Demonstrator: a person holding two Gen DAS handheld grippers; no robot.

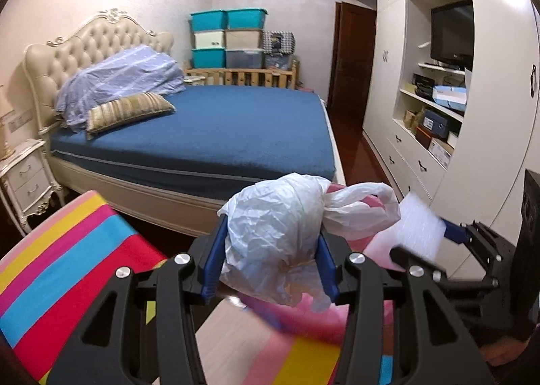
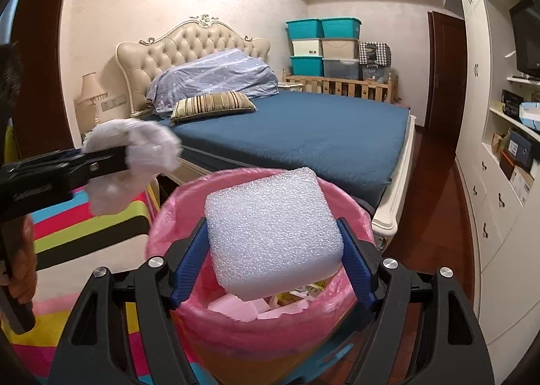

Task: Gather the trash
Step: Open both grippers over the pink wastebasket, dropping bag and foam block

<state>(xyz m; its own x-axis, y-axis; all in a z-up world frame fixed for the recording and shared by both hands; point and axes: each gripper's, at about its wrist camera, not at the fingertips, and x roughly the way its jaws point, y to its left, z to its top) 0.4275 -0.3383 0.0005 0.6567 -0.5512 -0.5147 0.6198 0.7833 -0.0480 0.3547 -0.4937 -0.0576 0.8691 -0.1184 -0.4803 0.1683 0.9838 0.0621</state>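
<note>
Foam block (image 2: 273, 233): light, springy white packing foam with a bubbly skin and rounded corners; it should dent a little under pressure and recover. Best taken across its two flat sides, as it is now.
Foam block, place: just above the mouth of the bin (image 2: 189, 300), nearer its near rim.
Right gripper (image 2: 271, 260): spread wide, blue pads against the block's left and right sides; the block looks carried between them, though how firmly I cannot tell.
Plastic bag (image 1: 280, 236): crumpled thin white film, nearly weightless, limp and slippery; loose handles trail to the right. Grip the bunched middle, not a loose flap.
Plastic bag, place: in the air, left of the bin in the right wrist view, over the striped mat (image 1: 67, 250).
Left gripper (image 1: 271, 260): partly closed, pads pressing the bag's bunched body from both sides.
Bin: pink liner folded over the rim, paper scraps already inside.
Judgement: both pieces should drop freely once let go; the bag may drift or cling.
</note>
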